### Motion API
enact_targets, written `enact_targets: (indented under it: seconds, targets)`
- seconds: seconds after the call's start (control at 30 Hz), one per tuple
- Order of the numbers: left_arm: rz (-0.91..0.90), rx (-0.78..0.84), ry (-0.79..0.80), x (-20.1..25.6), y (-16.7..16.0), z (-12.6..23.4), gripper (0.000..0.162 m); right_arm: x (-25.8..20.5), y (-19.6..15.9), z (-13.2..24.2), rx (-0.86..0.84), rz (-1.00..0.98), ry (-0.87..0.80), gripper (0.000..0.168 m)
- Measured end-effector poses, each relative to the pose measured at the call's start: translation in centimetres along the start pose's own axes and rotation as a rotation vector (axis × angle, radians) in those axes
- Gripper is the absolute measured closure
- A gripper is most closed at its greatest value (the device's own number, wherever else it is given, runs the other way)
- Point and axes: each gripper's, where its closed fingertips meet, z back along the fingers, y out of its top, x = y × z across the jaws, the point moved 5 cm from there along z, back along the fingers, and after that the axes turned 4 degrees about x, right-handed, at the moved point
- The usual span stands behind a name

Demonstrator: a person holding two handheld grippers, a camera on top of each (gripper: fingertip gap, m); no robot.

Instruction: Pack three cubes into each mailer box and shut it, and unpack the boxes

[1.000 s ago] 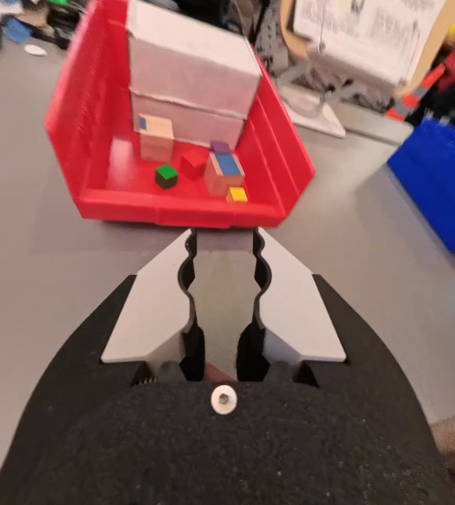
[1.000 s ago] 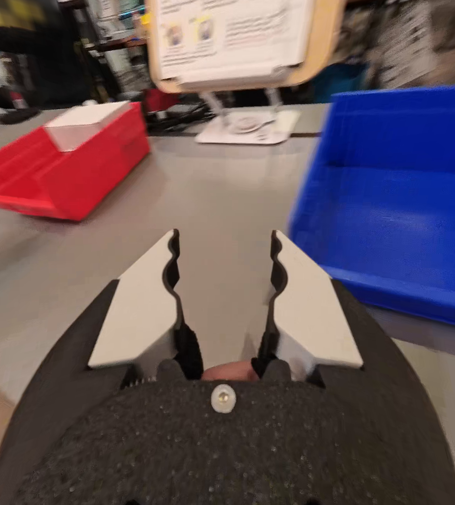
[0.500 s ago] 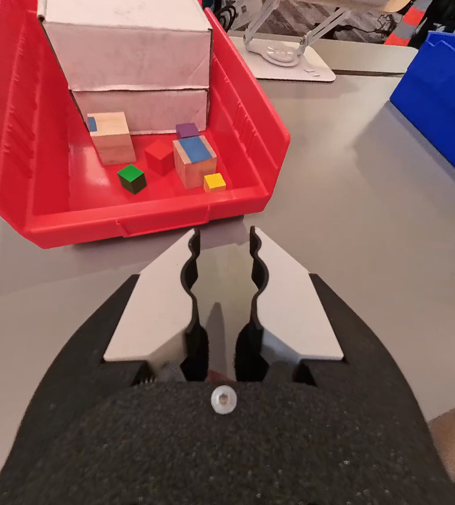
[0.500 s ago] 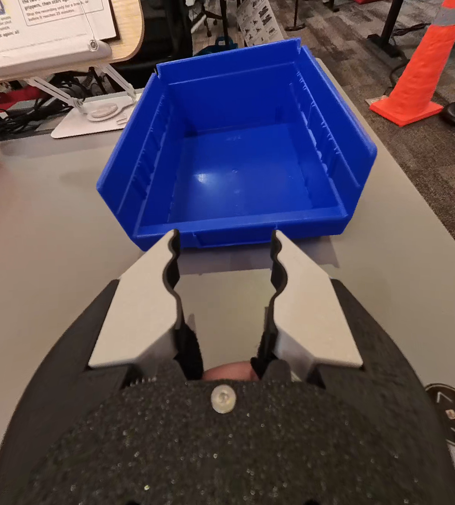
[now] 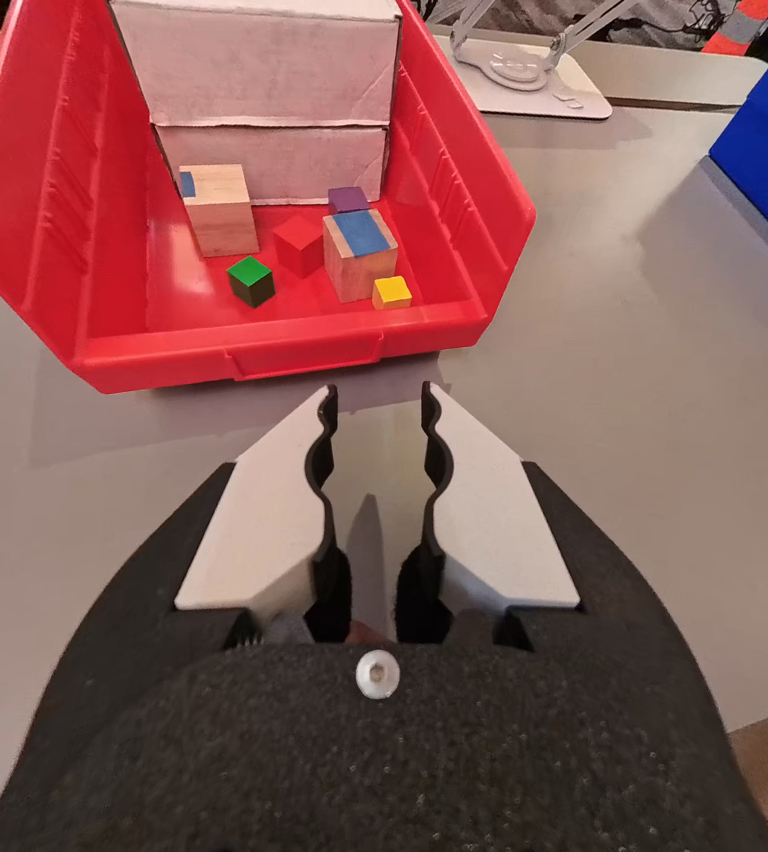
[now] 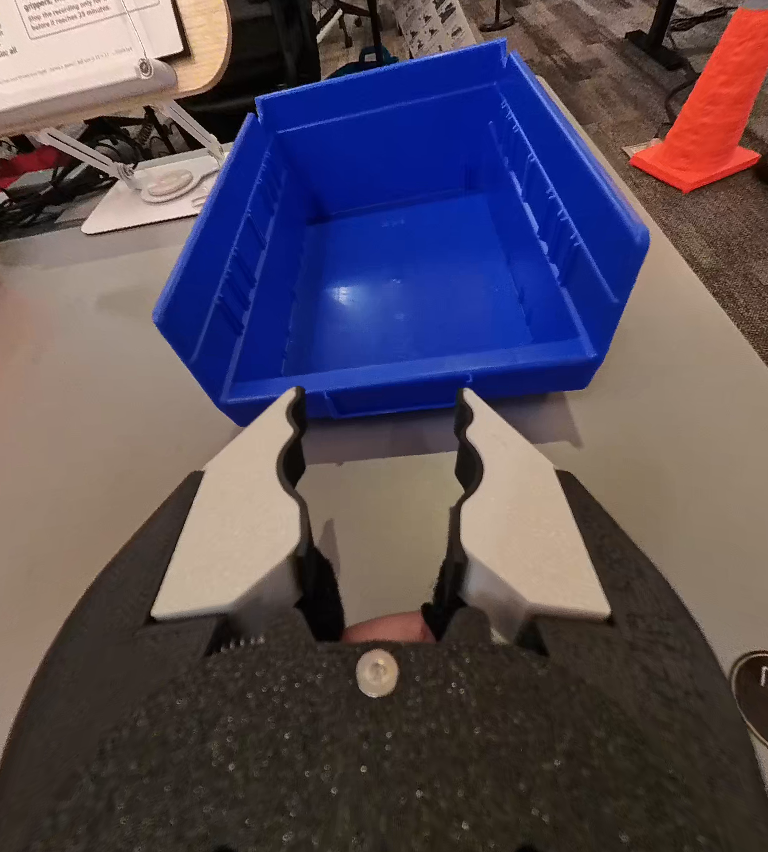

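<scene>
Left wrist view: the left gripper [image 5: 378,392] hovers over the grey table [image 5: 626,378], its jaws apart with nothing between them, pointed at a red bin [image 5: 280,350] that sits just ahead. Two white mailer boxes [image 5: 262,60] are stacked, both shut, against the bin's back wall. On the bin floor in front of them lie six cubes: a large wooden cube [image 5: 220,212] at the left, touching the lower box; a second wooden cube with a blue top [image 5: 359,253] to the right; a red cube [image 5: 299,246] between them; a purple cube [image 5: 348,200] behind the blue-topped one; a green cube [image 5: 251,281] and a yellow cube [image 5: 391,292] nearest the front lip. The yellow cube sits just beside the blue-topped one. Compared with half a second ago, the bin is more centred in this view and its front lip lies closer to the fingertips; a second ago the frame was blurred. The cubes and boxes lie as before.

In the right wrist view the right gripper [image 6: 378,396] also has its jaws apart and holds nothing, its tips just short of the front lip of a blue bin [image 6: 419,387] with a bare floor. That bin now fills more of the frame than half a second ago. An orange traffic cone [image 6: 723,101] stands on the carpet beyond the table's right edge, and a document stand [image 6: 151,184] rests at the table's far side.
</scene>
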Motion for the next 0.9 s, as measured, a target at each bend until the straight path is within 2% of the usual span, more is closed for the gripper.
enact_targets:
  seconds: [0.2,0.4,0.53,0.6,0.7,0.8,0.9]
  targets:
    - [0.003,-0.002,-0.002,0.1,-0.1,0.0,0.126,-0.6,-0.1,0.0,-0.006,0.009,0.014,0.105]
    - [0.001,-0.015,-0.015,0.4,0.2,-0.3,0.114,-1.1,-0.2,-0.1,-0.017,0.009,0.029,0.106]
    - [-0.049,-0.031,-0.183,1.9,2.0,-0.7,0.100,-1.2,-0.3,-0.2,-0.020,0.017,0.030,0.106]
    - [-0.146,-0.061,-0.132,0.4,3.9,-1.5,0.090,-1.2,-0.4,-0.2,-0.024,0.020,0.034,0.106]
    - [-0.415,-0.081,-0.080,-2.1,8.4,-3.5,0.081,-1.2,-0.4,-0.2,-0.027,0.016,0.041,0.106]
    - [-0.676,-0.163,-0.117,-4.5,12.3,-7.4,0.071,-1.2,-0.4,-0.3,-0.028,0.005,0.045,0.106]
    - [-0.824,-0.331,-0.111,-7.4,14.9,-12.2,0.051,-1.5,-0.5,-0.4,-0.035,0.007,0.052,0.106]
